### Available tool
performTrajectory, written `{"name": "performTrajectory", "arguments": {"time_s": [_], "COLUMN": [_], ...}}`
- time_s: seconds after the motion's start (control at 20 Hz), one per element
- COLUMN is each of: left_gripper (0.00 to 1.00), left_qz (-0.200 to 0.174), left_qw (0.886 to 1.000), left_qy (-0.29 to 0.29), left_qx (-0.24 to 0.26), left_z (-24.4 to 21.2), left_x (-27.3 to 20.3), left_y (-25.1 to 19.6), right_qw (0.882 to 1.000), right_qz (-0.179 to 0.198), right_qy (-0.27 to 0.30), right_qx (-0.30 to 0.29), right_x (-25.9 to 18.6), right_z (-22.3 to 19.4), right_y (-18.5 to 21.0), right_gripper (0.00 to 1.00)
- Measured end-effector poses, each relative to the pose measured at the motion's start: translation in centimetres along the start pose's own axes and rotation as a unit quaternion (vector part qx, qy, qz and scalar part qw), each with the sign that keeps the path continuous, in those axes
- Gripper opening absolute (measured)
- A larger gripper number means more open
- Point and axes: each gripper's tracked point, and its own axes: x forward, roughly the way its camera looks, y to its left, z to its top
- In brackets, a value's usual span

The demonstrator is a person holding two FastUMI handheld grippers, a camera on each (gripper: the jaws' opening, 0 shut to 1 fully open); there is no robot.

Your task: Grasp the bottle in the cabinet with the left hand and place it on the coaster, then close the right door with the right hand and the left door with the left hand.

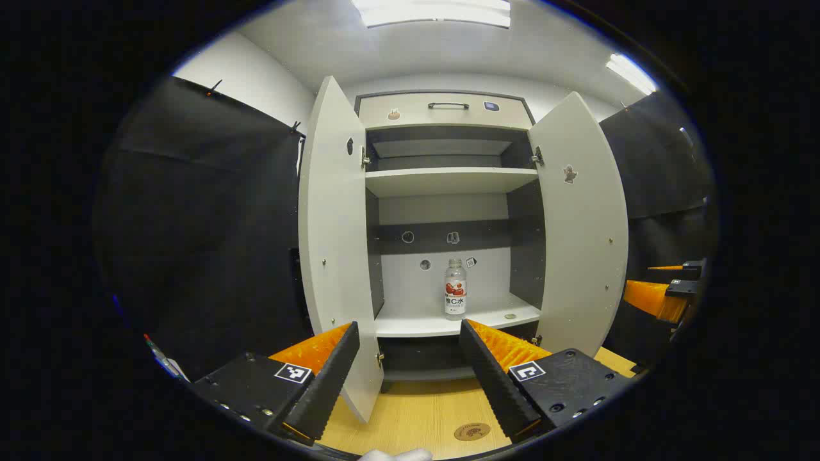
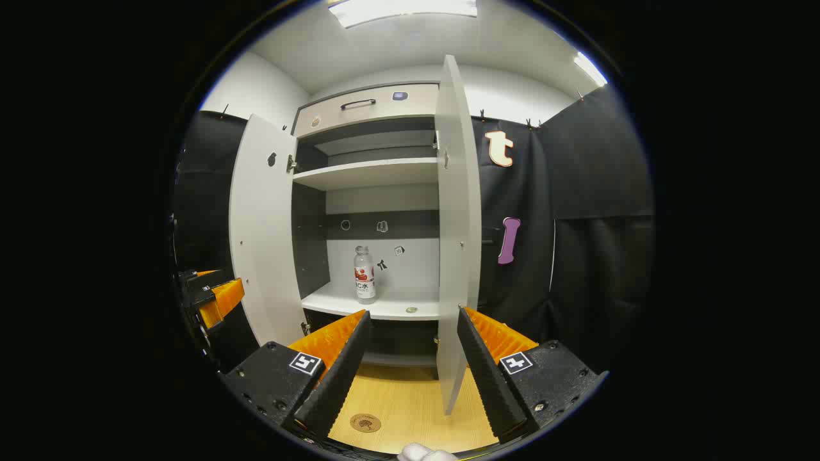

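Cabinet [image 1: 448, 186] stands at the far side of the booth, both doors swung wide open. Left door [image 1: 333, 243] and right door [image 1: 583, 224] flank the interior in the left gripper view; in the right gripper view the right door [image 2: 456, 211] is seen nearly edge-on, the left door [image 2: 262, 224] broadside.

Bottle [image 1: 455, 289] stands upright on the lower shelf [image 1: 416, 323], toward the back, a little right of centre in the left gripper view. Clear body, red-and-white label, pale cap. In the right gripper view the bottle [image 2: 364, 274] sits left of centre on that shelf. Nothing touches it. A small round object lies on the shelf to its right, too small to identify.

Upper shelf [image 1: 448, 180] bare. A drawer with a dark handle [image 1: 448, 105] runs across the top of the cabinet.

Coaster [image 1: 472, 431], a small round brown disc, lies on the wooden tabletop [image 1: 416, 416] near the camera, in front of the cabinet. In the right gripper view the coaster [image 2: 365, 422] lies near the bottom, between the fingers.

Left gripper [image 1: 410, 333]: jaws spread apart, holding nothing, near side of the cabinet, well short of the bottle. Right gripper [image 2: 413, 320]: jaws likewise spread, holding nothing, the edge of the right door showing in the gap between its fingers, farther off.

The other gripper shows at the right edge of the left gripper view, and at the left edge of the right gripper view.
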Motion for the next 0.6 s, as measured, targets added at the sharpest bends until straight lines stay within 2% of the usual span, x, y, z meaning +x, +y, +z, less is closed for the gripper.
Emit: {"name": "performTrajectory", "arguments": {"time_s": [0.6], "left_gripper": [0.96], "left_qz": [-0.001], "left_qw": [1.0], "left_qy": [-0.017], "left_qx": [0.008], "left_z": [1.1], "left_x": [1.6], "left_y": [-0.1], "right_qw": [1.0], "right_qz": [0.009], "right_qy": [-0.006], "right_qx": [-0.006], "right_x": [1.1], "right_z": [0.0], "right_y": [0.7], "right_gripper": [0.83]}}
